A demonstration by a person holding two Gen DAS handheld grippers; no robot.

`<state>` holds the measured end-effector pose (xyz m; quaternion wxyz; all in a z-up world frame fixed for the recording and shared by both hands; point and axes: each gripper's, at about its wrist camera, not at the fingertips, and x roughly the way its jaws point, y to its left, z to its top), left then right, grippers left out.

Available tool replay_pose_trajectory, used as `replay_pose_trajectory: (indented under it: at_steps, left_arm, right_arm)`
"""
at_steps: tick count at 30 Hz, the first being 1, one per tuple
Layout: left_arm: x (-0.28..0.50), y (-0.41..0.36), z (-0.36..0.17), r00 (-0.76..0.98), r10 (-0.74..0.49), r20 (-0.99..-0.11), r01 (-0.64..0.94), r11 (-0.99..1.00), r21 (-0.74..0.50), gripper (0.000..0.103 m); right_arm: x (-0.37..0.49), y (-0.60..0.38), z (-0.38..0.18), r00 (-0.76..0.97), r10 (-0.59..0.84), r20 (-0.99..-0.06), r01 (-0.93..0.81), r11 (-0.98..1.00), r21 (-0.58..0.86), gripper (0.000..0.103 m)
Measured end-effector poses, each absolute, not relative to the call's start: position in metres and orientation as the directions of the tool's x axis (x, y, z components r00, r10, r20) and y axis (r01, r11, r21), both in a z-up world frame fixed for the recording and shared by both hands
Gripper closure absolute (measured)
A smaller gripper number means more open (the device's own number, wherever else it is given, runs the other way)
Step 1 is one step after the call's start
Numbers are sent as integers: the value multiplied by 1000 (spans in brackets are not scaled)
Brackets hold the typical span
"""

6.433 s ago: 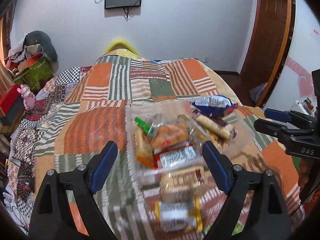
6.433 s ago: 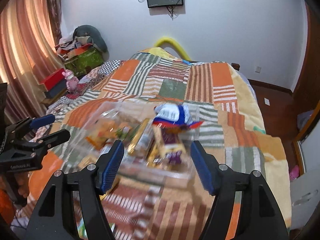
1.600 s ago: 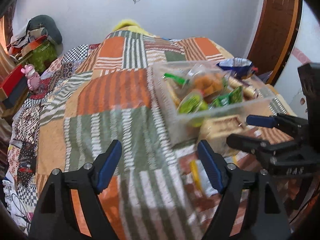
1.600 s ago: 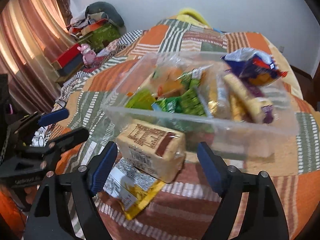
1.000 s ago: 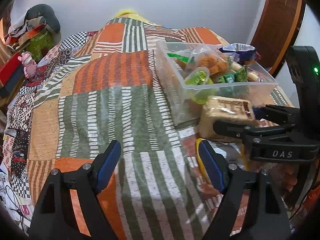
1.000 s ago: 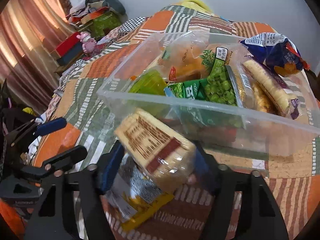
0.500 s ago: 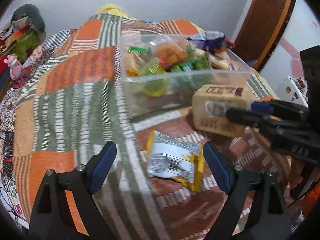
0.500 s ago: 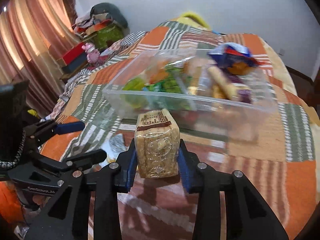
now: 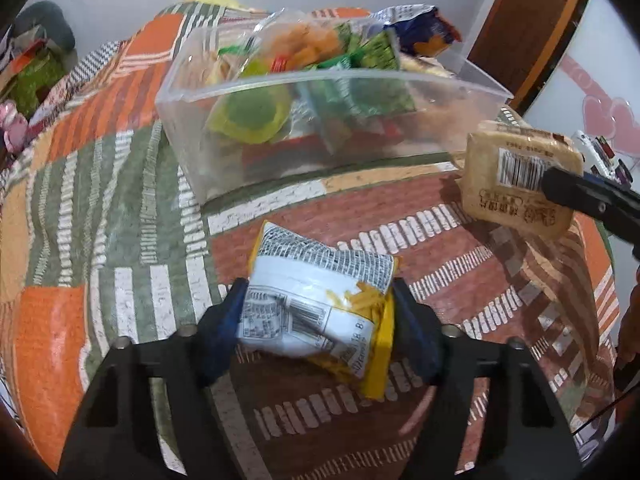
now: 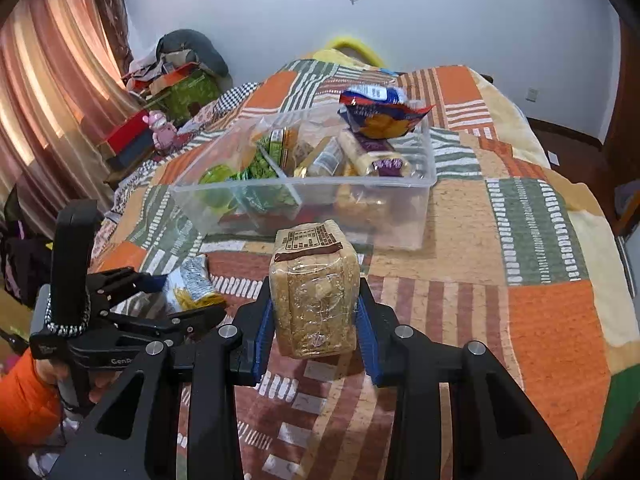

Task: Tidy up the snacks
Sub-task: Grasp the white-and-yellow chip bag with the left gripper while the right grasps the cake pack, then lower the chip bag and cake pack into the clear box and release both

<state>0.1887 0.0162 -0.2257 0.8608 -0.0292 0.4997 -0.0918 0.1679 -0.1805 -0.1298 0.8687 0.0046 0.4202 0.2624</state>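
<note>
A clear plastic bin (image 9: pixel 320 80) (image 10: pixel 424 184) full of snack packs stands on the patchwork bedspread. My right gripper (image 10: pixel 316 320) is shut on a wrapped tan bread block (image 10: pixel 314 288), held above the bed in front of the bin; the block also shows at the right of the left wrist view (image 9: pixel 520 176). My left gripper (image 9: pixel 316 312) has its blue pads against both sides of a yellow and white snack packet (image 9: pixel 320 304) that lies on the bed before the bin.
A blue chip bag (image 10: pixel 380 112) tops the bin's far end. Green packs (image 9: pixel 360 52) and a round green cup (image 9: pixel 252 116) fill its near end. Boxes and clutter (image 10: pixel 168 92) sit left of the bed; a door (image 9: pixel 528 20) is right.
My left gripper has moved down and forward and closed around the yellow and white packet. My right gripper still holds the bread block, raised a little.
</note>
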Motion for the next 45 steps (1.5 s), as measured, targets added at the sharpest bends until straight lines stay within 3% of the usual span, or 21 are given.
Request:
replay_pose_trajectory:
  at_steps: [2,12,22,40,43,45]
  left_arm:
    - [187,12,-221,493,-168,-854,141,984,-112,43]
    - [184,17,-161,609,-167,-775,121,986,-118,44]
    - [236,38,-117,697,-146,-702,84,989,-122,43]
    - [311,51,-163,640,-86,-763,-5,993,-116,42]
    - [313,49,-175,609,-93,-787,3,993,-115,39]
    - [309,46,-175,617,-81,-783,12,996,-93,31]
  right_arm:
    - [167,-184,-125,517,472,-714,-456,858,236,69]
    - [175,-189,-98,575,501,-646,-464,851,247,69]
    - [208,-177,-78,637,491,-594,-447,863,234,69]
    - [257,-145,-107,619,451,-643,-428,880,206,69]
    - [255,-146,-112,605,445,-660,-432,880,197,69]
    - [255,-147,-116,590,441,-677,-433,880,196,69]
